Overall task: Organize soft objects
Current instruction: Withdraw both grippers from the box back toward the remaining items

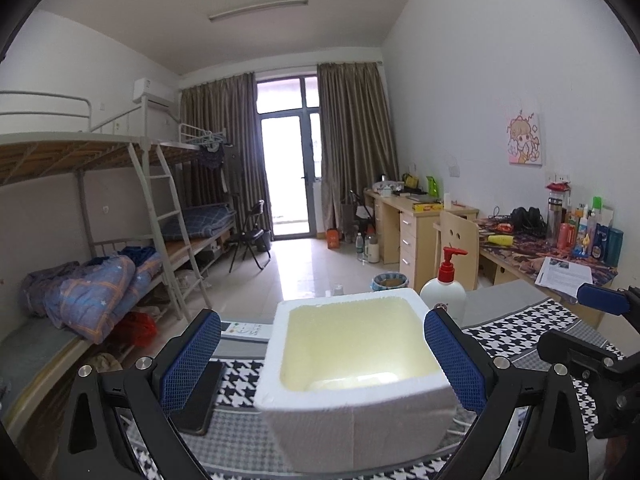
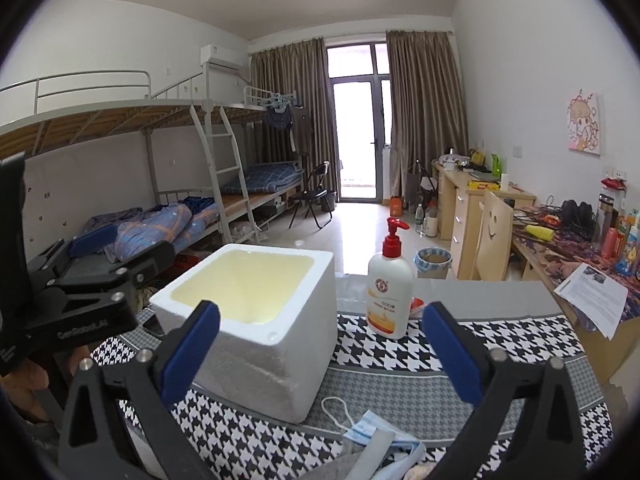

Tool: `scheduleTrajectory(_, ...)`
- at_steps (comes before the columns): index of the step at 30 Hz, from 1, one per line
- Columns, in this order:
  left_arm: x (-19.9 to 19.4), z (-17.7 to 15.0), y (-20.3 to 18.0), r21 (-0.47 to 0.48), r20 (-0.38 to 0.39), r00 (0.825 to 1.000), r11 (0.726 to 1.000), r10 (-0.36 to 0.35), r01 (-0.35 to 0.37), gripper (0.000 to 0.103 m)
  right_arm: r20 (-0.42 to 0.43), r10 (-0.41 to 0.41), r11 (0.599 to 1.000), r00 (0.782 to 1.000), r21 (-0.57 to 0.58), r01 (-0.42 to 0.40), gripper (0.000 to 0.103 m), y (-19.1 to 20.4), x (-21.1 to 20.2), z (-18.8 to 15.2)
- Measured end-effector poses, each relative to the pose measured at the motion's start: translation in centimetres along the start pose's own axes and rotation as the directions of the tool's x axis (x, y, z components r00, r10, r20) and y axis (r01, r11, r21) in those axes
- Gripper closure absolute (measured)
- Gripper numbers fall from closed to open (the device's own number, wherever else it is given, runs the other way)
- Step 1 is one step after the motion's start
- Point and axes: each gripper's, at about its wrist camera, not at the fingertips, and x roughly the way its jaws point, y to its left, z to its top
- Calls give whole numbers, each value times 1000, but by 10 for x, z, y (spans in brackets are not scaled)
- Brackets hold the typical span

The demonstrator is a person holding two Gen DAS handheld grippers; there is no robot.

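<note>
A houndstooth-covered bench fills the left wrist view; the left claw gapes apart around a white foam box. In the right wrist view, the right claw spreads apart, holding nothing; a face mask lies just below it, a lotion bottle beyond.

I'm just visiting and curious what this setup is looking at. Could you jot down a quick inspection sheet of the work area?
Surface: table under a houndstooth cloth.
Job's things: open white foam box, nothing visible inside; face mask and other soft bits lie in front of it at the near edge.
Clutter: lotion bottle stands right of the box; phone and remote lie on its left.
Grippers: left gripper open, fingers either side of the box; right gripper open, holding nothing.
Cables: nothing seen on the table; wires tangle on the far desk.
Surroundings: bunk beds, desks, curtains, balcony door.
</note>
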Motion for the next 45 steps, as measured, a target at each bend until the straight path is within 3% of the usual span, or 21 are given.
scheduleTrajectory(24, -95, -21, -4, -7, 88, 996, 1000, -7, 8, 1, 113, -38, 999, 993, -18, 40, 1, 26, -101, -35)
scheduleTrajectory(45, -108, -94, -17, -43, 71, 996, 998, -51, 54, 1, 136, -87, 996, 987, 21, 85, 1, 20, -116, -98)
